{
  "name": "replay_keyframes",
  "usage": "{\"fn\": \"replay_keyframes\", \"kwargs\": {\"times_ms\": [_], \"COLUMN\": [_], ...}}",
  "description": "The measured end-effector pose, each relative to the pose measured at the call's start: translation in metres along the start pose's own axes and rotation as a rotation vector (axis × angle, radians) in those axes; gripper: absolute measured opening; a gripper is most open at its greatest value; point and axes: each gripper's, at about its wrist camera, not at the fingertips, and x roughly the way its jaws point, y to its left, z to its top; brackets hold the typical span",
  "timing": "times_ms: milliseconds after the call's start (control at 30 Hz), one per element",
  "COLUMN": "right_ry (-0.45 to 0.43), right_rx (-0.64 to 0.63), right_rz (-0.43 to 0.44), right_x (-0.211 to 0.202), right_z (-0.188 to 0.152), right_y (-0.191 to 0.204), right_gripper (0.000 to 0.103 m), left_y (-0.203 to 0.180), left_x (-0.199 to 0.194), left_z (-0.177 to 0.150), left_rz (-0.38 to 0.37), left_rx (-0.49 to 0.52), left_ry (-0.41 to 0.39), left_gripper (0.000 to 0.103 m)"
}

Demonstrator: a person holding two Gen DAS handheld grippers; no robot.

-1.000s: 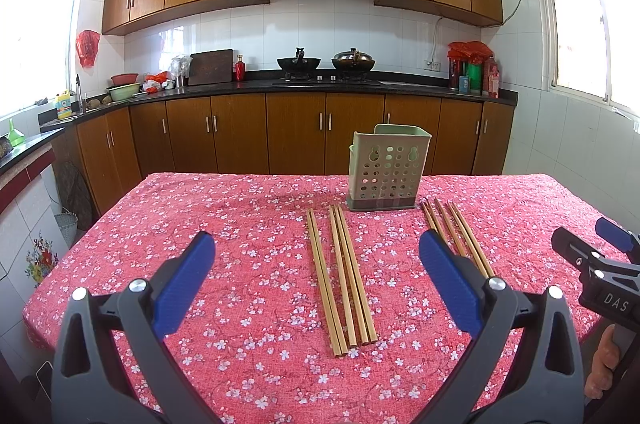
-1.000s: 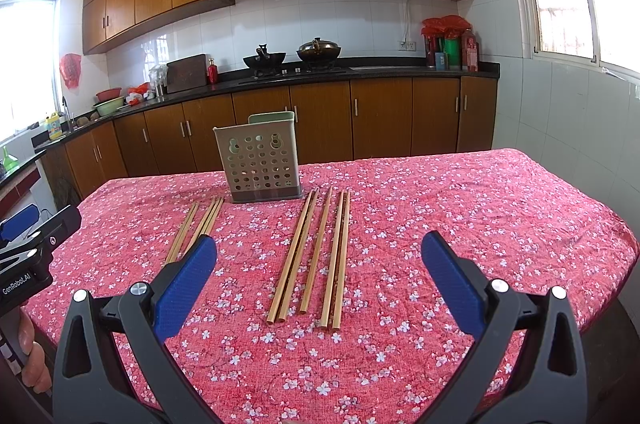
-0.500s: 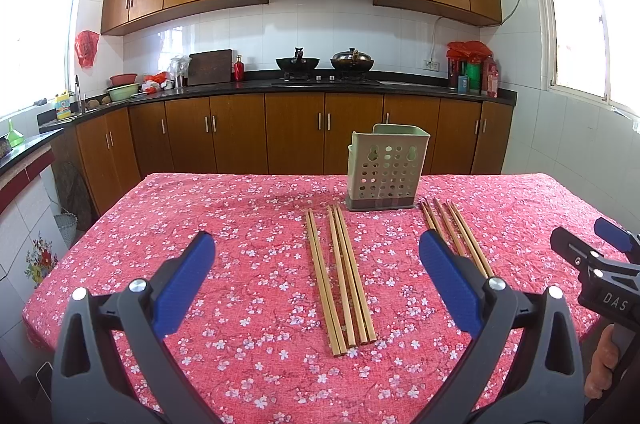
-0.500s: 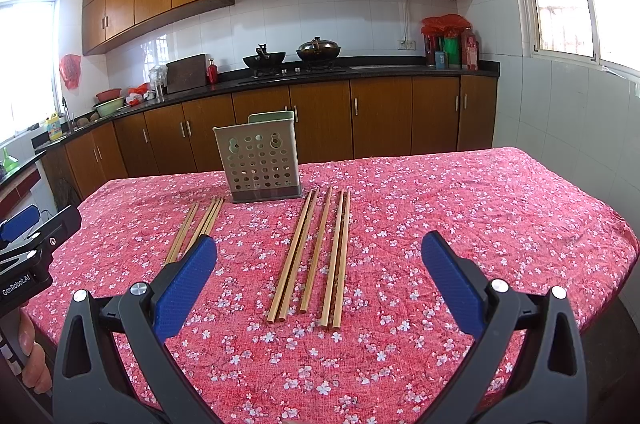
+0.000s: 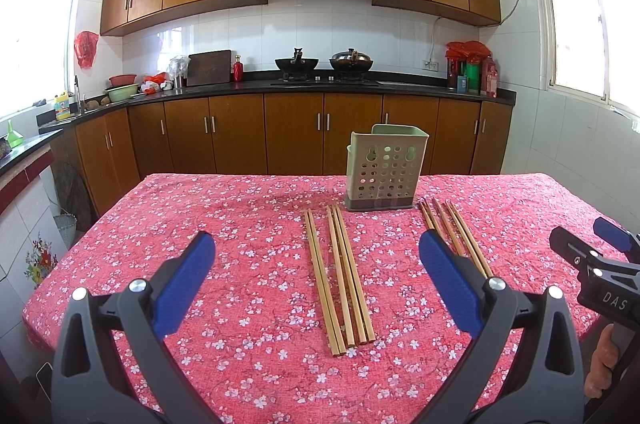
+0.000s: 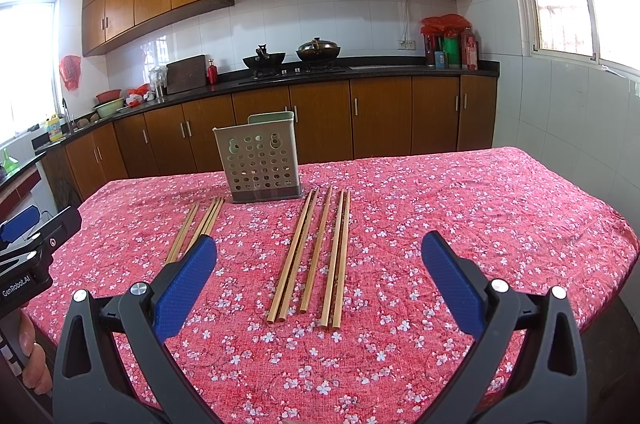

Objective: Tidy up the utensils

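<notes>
Two groups of wooden chopsticks lie on a red flowered tablecloth in front of a perforated pale green utensil holder (image 5: 384,173), also in the right wrist view (image 6: 262,166). The left group (image 5: 340,276) lies ahead of my open, empty left gripper (image 5: 316,284); it shows in the right wrist view (image 6: 200,228). The right group (image 6: 316,256) lies ahead of my open, empty right gripper (image 6: 320,282); it shows in the left wrist view (image 5: 456,236). The right gripper shows at the left view's right edge (image 5: 600,264). The left gripper shows at the right view's left edge (image 6: 28,244).
The table (image 5: 200,208) with the red cloth stands in a kitchen. Wooden cabinets and a dark counter (image 5: 320,88) with woks run along the back wall. The table's edges fall off at left, right and near sides.
</notes>
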Motion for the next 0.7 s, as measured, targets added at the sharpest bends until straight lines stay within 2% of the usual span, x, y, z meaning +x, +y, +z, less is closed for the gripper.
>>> {"fn": "replay_keyframes", "kwargs": {"times_ms": [567,700], "right_ry": [0.006,0.032], "right_rx": [0.002,0.008], "right_rz": [0.001,-0.002], "right_x": [-0.001,0.009], "right_z": [0.001,-0.003], "right_y": [0.0,-0.004], "right_gripper": [0.101,0.101], "left_y": [-0.001,0.003], "left_x": [0.0,0.007], "left_z": [0.0,-0.001], "left_rz": [0.005,0.026], "left_rx": [-0.001,-0.009], "left_ry": [0.004,0.037], "left_gripper": [0.099,0.099]}}
